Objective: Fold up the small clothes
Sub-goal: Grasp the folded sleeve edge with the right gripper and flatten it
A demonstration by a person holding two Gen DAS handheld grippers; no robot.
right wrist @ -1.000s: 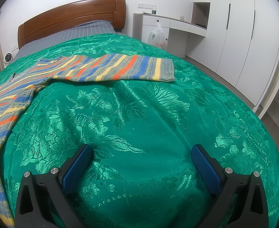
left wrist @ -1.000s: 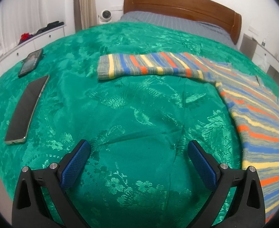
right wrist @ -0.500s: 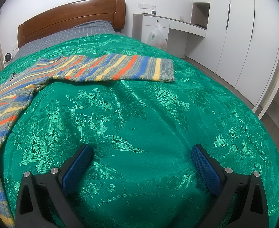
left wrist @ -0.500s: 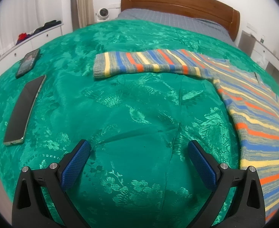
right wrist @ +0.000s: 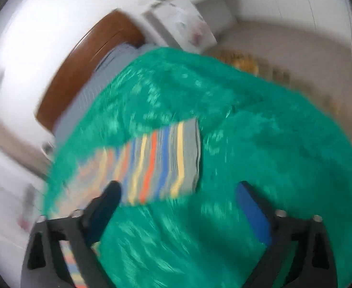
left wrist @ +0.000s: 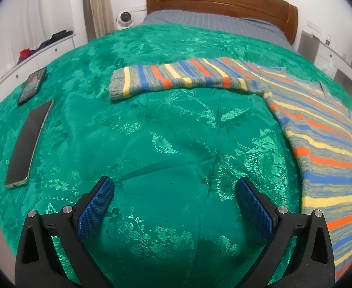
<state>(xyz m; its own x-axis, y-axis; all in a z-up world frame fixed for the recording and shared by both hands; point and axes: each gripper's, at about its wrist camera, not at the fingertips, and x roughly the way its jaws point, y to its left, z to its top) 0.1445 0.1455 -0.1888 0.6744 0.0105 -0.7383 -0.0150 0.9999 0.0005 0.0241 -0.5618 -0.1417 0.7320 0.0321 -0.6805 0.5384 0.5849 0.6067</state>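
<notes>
Right gripper [right wrist: 177, 193], jaws just narrowing but empty, has swung toward the striped knitted sweater's sleeve cuff [right wrist: 185, 160]; sleeve fold imminent.

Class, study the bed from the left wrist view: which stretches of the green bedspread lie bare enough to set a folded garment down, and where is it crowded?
Bare green bedspread lies between the striped sweater, its outstretched sleeve and the long dark phone. Beyond the sleeve, toward the headboard, it is bare too. It is crowded at the left edge, with a second phone, and under the sweater.
</notes>
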